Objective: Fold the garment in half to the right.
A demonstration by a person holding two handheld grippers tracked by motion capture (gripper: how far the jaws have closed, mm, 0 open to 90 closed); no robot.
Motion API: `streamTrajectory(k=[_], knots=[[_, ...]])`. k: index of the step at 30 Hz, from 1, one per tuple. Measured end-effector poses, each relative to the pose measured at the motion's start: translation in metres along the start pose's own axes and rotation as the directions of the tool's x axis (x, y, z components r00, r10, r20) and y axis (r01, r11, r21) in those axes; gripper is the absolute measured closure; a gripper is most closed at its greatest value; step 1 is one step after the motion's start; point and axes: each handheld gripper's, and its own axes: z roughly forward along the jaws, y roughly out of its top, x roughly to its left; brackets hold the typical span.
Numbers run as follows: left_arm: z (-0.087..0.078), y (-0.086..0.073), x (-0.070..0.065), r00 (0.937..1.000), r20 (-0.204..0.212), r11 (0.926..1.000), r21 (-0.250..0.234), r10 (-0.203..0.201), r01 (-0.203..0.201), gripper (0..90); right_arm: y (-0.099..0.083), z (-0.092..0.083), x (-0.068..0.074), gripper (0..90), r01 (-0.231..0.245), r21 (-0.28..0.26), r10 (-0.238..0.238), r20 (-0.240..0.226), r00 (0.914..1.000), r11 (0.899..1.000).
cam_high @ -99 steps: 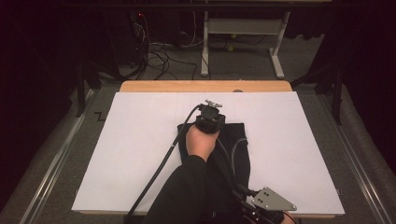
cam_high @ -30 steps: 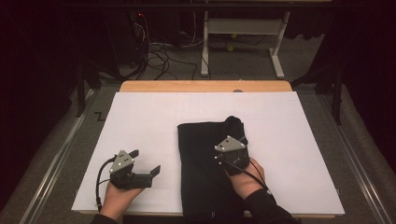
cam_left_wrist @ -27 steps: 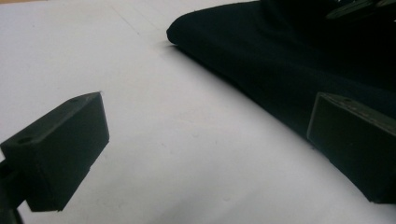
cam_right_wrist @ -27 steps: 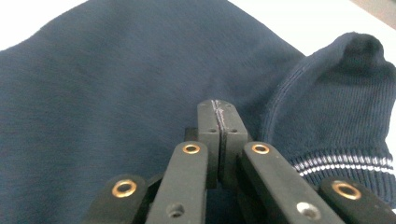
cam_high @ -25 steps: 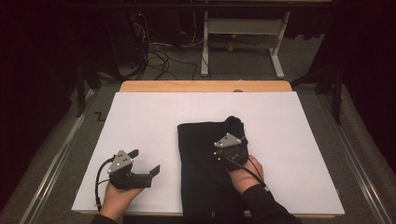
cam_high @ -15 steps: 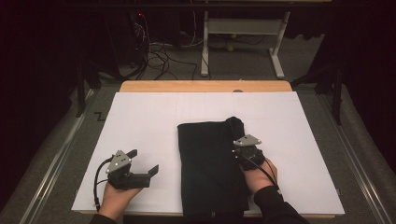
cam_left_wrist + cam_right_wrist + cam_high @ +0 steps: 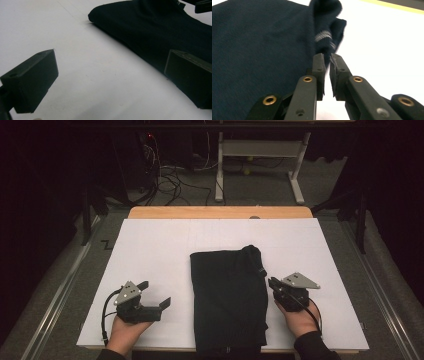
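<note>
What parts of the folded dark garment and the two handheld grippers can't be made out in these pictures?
- Folded dark knit garment: its near end runs past the table's front edge, cut off by the high view's bottom border.
- Right gripper: in its own view, a narrow gap shows between the pads; whether fabric sits in it is unclear.
- Left gripper: the hand covers its handle.

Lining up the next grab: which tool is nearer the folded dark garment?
Right. The right tool sits at the folded dark garment's right edge, jaws a slit apart, having just been opening. The left tool rests open on the white sheet, clearly off its left edge.
</note>
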Motion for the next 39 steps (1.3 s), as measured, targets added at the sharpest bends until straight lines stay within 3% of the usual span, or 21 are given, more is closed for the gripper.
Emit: streamTrajectory(k=[9, 14, 20, 24, 26, 29, 33, 39], knots=[[0.004, -0.001, 0.004, 0.9999, 0.004, 0.9999, -0.004, -0.01, 0.01, 0.0, -0.026, -0.024, -0.026, 68.5, -0.06, -0.035, 0.059, -0.043, 0.9974, 0.998], [0.002, 0.0, 0.004, 0.9999, 0.005, 0.9998, -0.017, -0.01, 0.01, 0.0, -0.037, -0.037, -0.034, 49.3, -0.049, -0.099, 0.038, -0.106, 0.9936, 0.994], [-0.002, 0.001, 0.004, 0.9999, 0.006, 0.9992, -0.04, -0.01, 0.011, 0.0, -0.045, -0.053, -0.037, 20.7, -0.069, -0.192, 0.039, -0.152, 0.9876, 0.979], [-0.003, 0.001, 0.004, 0.9999, 0.006, 0.9988, -0.047, -0.01, 0.01, 0.0, -0.044, -0.062, -0.034, 10.7, -0.064, -0.246, 0.034, -0.126, 0.9914, 0.967], [-0.003, 0.002, 0.004, 0.9999, 0.008, 0.9986, -0.052, -0.007, 0.007, 0.0, -0.042, -0.064, -0.032, 0.8, -0.073, -0.259, 0.046, -0.108, 0.993, 0.963], [-0.003, 0.001, 0.004, 0.9999, 0.017, 0.9984, -0.056, -0.002, 0.003, 0.0, -0.039, -0.067, -0.028, 0.0, -0.072, -0.273, 0.047, -0.099, 0.994, 0.959], [-0.002, 0.001, 0.004, 0.9999, 0.016, 0.9985, -0.054, 0.004, -0.003, 0.0, -0.036, -0.066, -0.024, 0.0, -0.031, -0.294, 0.013, -0.063, 0.9979, 0.955], [-0.003, 0.001, 0.004, 0.9999, 0.014, 0.9983, -0.058, 0.0, 0.0, 0.0, -0.039, -0.065, -0.027, 0.0, -0.039, -0.286, 0.018, -0.079, 0.9967, 0.957]])
